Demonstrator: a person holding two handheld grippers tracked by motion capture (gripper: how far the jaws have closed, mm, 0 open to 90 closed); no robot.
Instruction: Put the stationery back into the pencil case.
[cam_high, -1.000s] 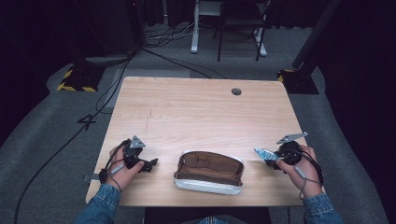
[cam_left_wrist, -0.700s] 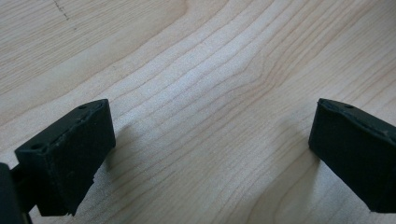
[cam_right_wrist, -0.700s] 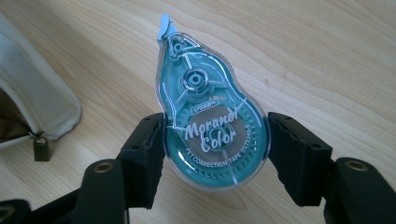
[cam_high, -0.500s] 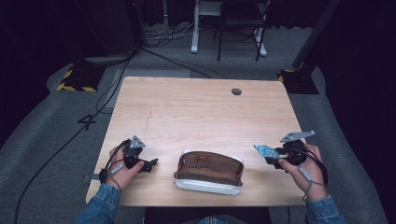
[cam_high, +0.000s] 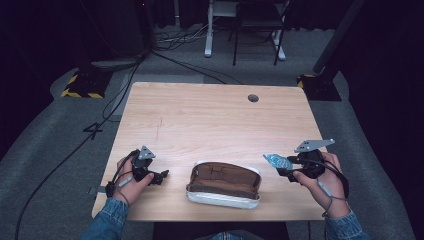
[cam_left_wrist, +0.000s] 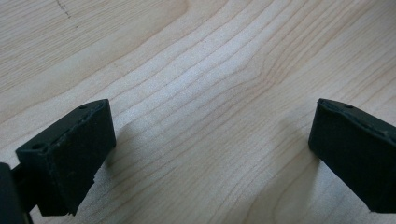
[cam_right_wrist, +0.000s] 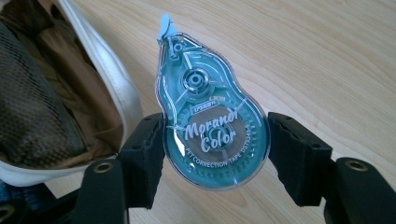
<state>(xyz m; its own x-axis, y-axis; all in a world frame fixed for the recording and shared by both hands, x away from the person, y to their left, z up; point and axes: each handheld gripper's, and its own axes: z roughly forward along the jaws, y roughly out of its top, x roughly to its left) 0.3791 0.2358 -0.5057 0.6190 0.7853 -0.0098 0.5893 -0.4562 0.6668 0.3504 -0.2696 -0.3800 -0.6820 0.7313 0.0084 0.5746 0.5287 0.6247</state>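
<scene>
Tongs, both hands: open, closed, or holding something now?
Left tongs: open, nothing between them, above bare table.
Right tongs: closed on the teal correction tape, beside the open pencil case.

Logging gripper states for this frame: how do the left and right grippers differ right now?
The left gripper has its jaws spread wide with only bare light wooden table between them; the right gripper is closed on a teal translucent correction tape dispenser. The left gripper sits left of the open brown pencil case with white shell, the right gripper on its right side. Both have black padded jaws and are held low near the table's near edge.
</scene>
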